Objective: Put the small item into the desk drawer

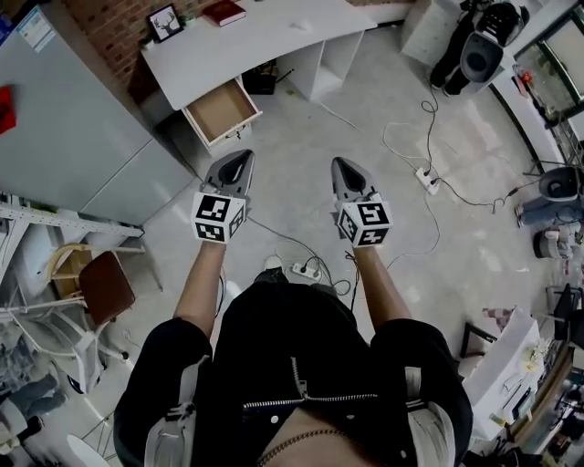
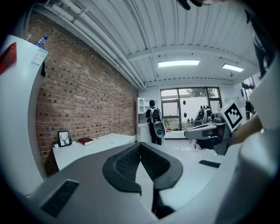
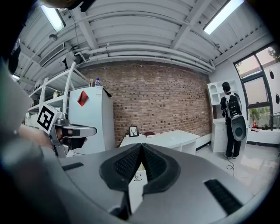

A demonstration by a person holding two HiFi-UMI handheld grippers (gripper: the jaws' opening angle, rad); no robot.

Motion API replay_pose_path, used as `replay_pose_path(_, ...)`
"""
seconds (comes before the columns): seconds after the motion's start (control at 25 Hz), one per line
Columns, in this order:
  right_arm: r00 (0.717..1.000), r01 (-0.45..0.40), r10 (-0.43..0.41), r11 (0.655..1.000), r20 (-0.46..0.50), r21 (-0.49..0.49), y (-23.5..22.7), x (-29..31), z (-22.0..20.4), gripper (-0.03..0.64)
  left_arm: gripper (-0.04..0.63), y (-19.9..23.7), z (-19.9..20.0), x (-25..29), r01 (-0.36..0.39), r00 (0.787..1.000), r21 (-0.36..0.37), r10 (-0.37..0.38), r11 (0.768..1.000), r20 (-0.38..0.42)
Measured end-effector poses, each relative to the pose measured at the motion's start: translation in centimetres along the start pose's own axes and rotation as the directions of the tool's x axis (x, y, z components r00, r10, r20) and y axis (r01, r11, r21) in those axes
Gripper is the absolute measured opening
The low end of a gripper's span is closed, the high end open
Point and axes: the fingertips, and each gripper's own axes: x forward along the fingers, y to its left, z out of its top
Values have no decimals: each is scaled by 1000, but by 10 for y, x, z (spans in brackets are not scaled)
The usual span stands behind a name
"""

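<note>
The small item is not in either tool. A tiny pale speck (image 1: 301, 25) lies on top of the white table (image 1: 274, 41) and may be the item, but it is too small to tell.

The drawer (image 1: 219, 111) sticks out from the left end of the table. It is open and looks bare inside, so it is ready for something to go in. A red book (image 1: 224, 12) and a small picture frame (image 1: 165, 22) sit on the table near the brick wall.

The person stands on the floor, well apart from the table. The left tool (image 1: 239, 160) and the right tool (image 1: 343, 166) are held out side by side, pointing toward the table. Both have their jaws pressed together with nothing between them. That fits, since there is nothing to grab out here.

The person probably has to get close to the table first, then open a tool and pick up the item.
</note>
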Motion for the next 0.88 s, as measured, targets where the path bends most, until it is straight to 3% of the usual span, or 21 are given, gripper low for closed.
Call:
replay_pose_path(0.48, 997, -60, 58, 998, -58, -32, -16, 99, -10, 6, 21, 71, -9, 55, -20, 1000, -7, 20, 1000, -23)
replay_pose_path(0.88, 983, -171, 163, 980, -79, -104, -74, 226, 6, 6, 21, 143, -12, 145, -133, 991, -24, 133, 991, -22)
